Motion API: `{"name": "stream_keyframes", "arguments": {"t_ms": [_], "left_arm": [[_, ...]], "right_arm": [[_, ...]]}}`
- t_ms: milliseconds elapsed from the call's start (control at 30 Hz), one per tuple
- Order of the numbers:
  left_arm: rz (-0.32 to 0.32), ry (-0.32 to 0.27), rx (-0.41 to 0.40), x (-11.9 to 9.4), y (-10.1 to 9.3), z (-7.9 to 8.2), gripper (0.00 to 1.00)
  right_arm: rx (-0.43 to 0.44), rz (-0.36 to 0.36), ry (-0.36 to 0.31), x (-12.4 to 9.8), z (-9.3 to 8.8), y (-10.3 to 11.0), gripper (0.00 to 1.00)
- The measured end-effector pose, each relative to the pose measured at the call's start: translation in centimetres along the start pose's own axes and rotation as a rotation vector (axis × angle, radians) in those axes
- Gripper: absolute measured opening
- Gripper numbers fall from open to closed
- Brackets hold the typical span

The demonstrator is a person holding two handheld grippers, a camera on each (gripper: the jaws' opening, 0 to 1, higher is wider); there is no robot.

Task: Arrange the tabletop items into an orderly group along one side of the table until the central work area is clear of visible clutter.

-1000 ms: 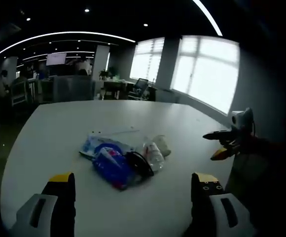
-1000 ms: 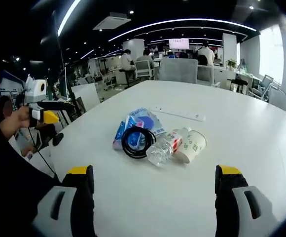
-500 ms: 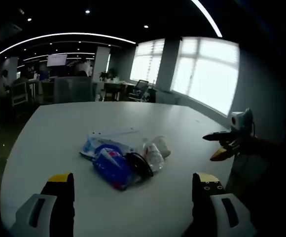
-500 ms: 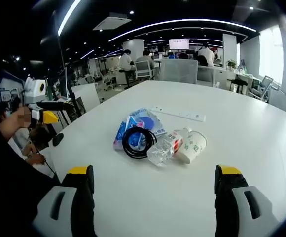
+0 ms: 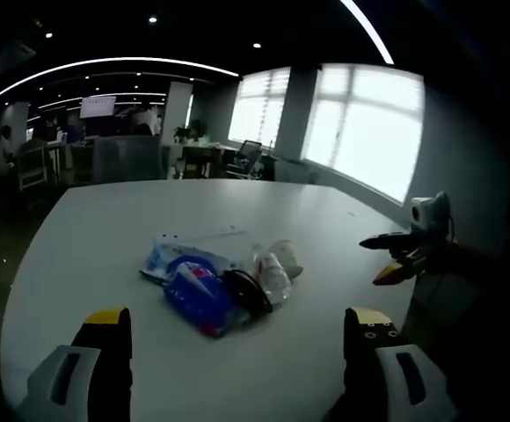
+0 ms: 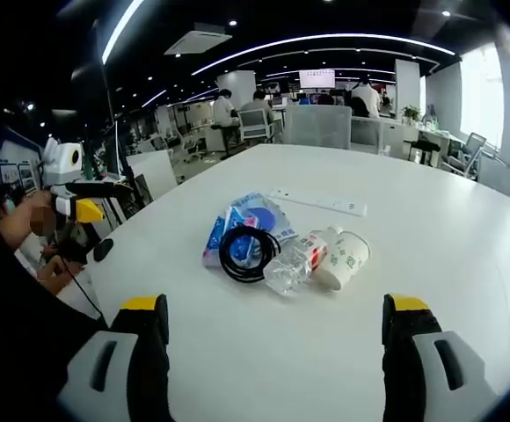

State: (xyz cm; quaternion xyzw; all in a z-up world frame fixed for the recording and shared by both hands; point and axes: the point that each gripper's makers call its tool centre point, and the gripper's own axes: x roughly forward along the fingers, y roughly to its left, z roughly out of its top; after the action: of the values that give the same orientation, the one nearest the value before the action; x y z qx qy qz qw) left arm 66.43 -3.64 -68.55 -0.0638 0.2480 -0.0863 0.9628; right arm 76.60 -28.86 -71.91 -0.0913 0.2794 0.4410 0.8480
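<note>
A small heap lies mid-table on the white table [image 6: 431,237]: blue snack packets [image 6: 246,220], a black coiled cable [image 6: 244,251], a clear plastic bottle [image 6: 293,262] on its side, a tipped paper cup [image 6: 347,257] and a white power strip [image 6: 316,202] behind them. In the left gripper view the same heap shows as blue packets [image 5: 195,286], cable [image 5: 248,292], bottle [image 5: 273,274] and cup [image 5: 288,257]. My left gripper [image 5: 237,338] stands open short of the heap. My right gripper [image 6: 273,330] is open too, nothing between its jaws. Each gripper appears in the other's view: right gripper [image 5: 396,257], left gripper [image 6: 83,198].
The table edge [image 5: 26,290] curves round near me. An office with chairs [image 6: 321,123], desks and seated people lies beyond the far side. Bright windows [image 5: 374,127] stand past the table. A person's hand [image 6: 26,215] holds the left gripper.
</note>
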Motion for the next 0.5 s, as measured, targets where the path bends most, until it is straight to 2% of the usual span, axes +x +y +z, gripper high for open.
{"name": "stream_keyframes", "arguments": {"t_ms": [500], "left_arm": [[-0.002,-0.002,0.005,0.05,-0.27,0.03,0.99]], "right_arm": [[0.0,0.004,-0.011,0.14,0.29,0.05,0.96]]}}
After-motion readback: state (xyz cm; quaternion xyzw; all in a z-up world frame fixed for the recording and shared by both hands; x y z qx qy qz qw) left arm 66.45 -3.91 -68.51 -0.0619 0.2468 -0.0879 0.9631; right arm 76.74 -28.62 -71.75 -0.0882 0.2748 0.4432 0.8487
